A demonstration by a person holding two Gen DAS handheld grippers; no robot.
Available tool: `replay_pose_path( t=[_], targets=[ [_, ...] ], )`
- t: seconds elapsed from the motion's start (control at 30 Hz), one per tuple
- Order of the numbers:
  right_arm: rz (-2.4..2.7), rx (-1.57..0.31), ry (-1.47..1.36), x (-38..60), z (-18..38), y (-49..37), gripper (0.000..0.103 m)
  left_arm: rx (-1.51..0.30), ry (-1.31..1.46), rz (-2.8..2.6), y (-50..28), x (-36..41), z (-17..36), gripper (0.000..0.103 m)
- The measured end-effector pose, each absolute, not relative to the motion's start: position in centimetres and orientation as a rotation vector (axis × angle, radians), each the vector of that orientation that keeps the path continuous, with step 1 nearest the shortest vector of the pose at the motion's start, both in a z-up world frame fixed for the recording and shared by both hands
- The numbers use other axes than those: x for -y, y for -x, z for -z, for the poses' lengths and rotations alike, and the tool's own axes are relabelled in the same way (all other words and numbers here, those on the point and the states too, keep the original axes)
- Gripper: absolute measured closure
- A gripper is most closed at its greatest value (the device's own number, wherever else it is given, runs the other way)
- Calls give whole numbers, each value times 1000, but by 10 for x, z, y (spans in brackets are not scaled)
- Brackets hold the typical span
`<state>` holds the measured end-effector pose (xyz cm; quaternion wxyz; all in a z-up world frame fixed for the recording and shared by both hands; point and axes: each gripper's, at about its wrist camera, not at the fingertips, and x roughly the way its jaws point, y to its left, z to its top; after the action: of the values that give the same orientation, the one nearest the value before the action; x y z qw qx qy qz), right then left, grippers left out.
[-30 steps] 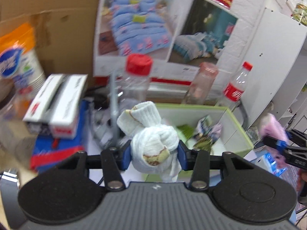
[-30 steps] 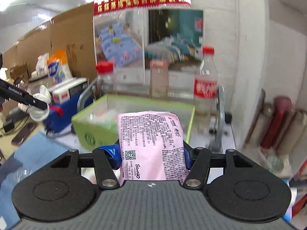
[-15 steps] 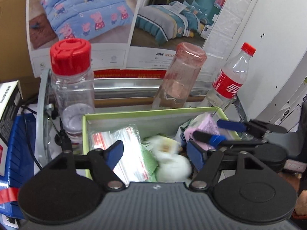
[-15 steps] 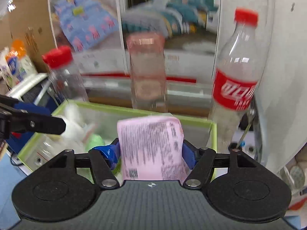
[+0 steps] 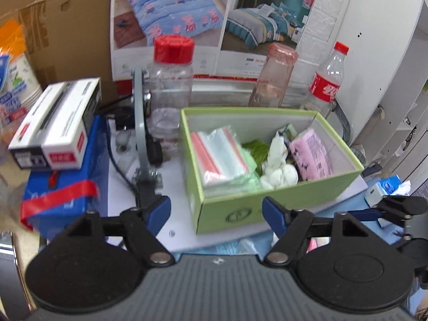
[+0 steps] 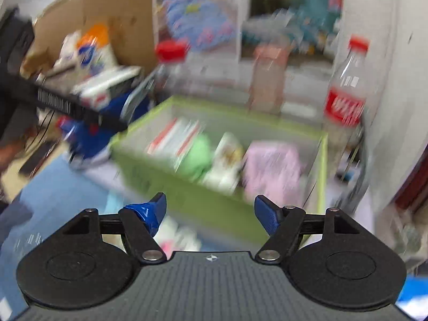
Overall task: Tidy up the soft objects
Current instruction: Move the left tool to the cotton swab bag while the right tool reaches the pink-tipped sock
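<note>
A light green box [image 5: 281,206] stands open in the left wrist view. Inside it lie a knotted white sock bundle [image 5: 278,172], a pink packet [image 5: 311,152], clear zip bags [image 5: 219,152] and something green [image 5: 254,148]. My left gripper [image 5: 216,210] hangs in front of the box's near wall, its jaws opening with nothing between them. The right wrist view is blurred. It shows the same box [image 6: 187,198] with the pink packet [image 6: 272,171] and the sock bundle [image 6: 227,160]. My right gripper [image 6: 210,204] is also opening and holds nothing.
Behind the box stand a red-lidded jar [image 5: 172,80], a pink tumbler [image 5: 275,77] and a cola bottle [image 5: 327,80]. Left of it are a metal clamp stand [image 5: 140,133] and white cartons [image 5: 53,133] on a blue box [image 5: 61,195]. A white cabinet [image 5: 374,53] closes the right side.
The left gripper let the sock bundle drop into the box, and the right gripper released the pink packet there. Both have since pulled back toward the near side with wider jaws.
</note>
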<state>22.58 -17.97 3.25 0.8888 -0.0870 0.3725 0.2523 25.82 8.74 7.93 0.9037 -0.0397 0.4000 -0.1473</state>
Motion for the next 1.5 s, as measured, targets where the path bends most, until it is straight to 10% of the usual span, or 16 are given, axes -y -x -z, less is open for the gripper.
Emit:
replay_pose_path(
  t=[0.33,0.67,1.5],
  targets=[
    [-534,-1056,114,174,27,-249,42,-897,34,299,-235,-90,-72,27],
    [-228,-842,157,228,-5,-191,41,-1171,-194,608,-266,-44,-7,26],
    [-251,-857,117,197,44,-243,39,-1118,-363,659,-264,-33,27,25]
  ],
)
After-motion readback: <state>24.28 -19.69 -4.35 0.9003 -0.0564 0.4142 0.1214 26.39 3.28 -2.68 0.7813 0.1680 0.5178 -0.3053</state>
